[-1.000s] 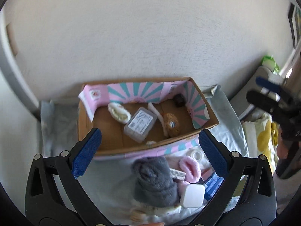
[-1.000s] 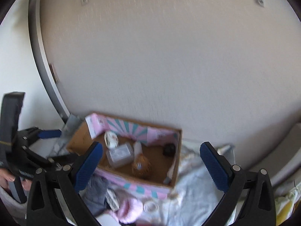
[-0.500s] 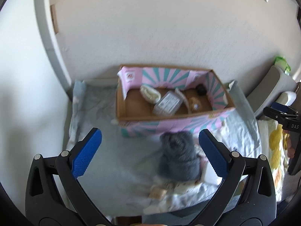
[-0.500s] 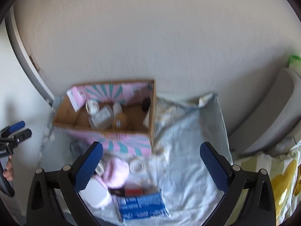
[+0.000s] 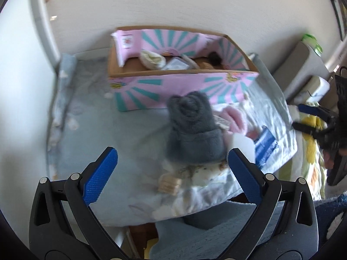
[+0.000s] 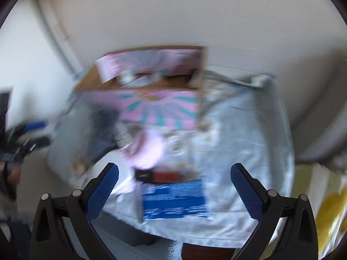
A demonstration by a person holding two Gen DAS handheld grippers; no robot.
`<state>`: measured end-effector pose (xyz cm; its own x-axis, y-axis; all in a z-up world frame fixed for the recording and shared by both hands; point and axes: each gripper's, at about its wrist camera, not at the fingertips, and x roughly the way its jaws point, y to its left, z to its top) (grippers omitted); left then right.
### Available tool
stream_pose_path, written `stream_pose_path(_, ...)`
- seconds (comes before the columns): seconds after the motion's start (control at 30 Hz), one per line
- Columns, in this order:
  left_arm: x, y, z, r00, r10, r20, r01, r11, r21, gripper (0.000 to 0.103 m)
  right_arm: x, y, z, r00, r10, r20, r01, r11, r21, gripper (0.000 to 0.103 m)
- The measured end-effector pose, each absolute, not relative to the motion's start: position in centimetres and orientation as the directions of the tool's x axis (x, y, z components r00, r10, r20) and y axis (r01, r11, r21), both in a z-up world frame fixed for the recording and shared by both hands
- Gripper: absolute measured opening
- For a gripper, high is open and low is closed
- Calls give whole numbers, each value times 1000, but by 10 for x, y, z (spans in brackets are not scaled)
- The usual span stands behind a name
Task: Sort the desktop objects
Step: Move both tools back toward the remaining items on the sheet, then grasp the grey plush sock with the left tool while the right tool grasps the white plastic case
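1. Your left claw (image 5: pixel 171 171) is spread wide with nothing between its blue pads. It hangs over the near edge of the worktop (image 5: pixel 112 134), which is covered with a pale blue cloth.
2. Your right claw (image 6: pixel 174 181) is just as wide open and just as empty. It hovers above the near right part of the same worktop. That view is smeared with blur, so trust it only for rough layout.
3. The cardboard box with the pink and teal sunburst lining (image 5: pixel 173 91) stands at the back, against the wall. It already holds a cream bundle, a clear plastic case and a few small dark and brown items.
4. The loose things lie in a cluster in front of the box. The rolled grey fleece cloth (image 5: pixel 193 130) is nearest your left claw. A fluffy pink item (image 5: pixel 233 117) lies just beside it, a white square container (image 5: pixel 243 146) touches its right side, and a blue printed packet (image 5: pixel 265 145) sits at the right edge. Small tan wooden blocks (image 5: pixel 170 183) rest at the near edge.
5. In my judgement you are between picks, lining up on the next object, with much of the sorting left.
6. The grey cloth looks the likeliest target for your left claw. Bring the claw down so the roll sits between the pads, and close across its width, not its length.
7. It is soft, so bite deep or it may unroll. Mind the white container pressed against it.
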<state>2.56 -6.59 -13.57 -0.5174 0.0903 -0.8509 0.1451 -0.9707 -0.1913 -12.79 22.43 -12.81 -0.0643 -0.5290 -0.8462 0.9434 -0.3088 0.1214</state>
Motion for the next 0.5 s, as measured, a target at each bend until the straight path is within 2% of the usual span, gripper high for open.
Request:
stream_pose_path(0.17,-22,-45,-157,-474,138,-870,48,-982,-182,100,-83,206,-152,75,-520,-851,987,-82,137,103)
stream_pose_path(0.23,-39,-38,-172,-437,142,-888,35,-984,-175,94,-72,197,-162,124,-508,-852,987,-23,158,102)
stream_pose_path(0.5,-61,-34,-208,-369,172,-913,60,-976,-208,86,-60,170,-199,132,-441,-888,991,70,113,96)
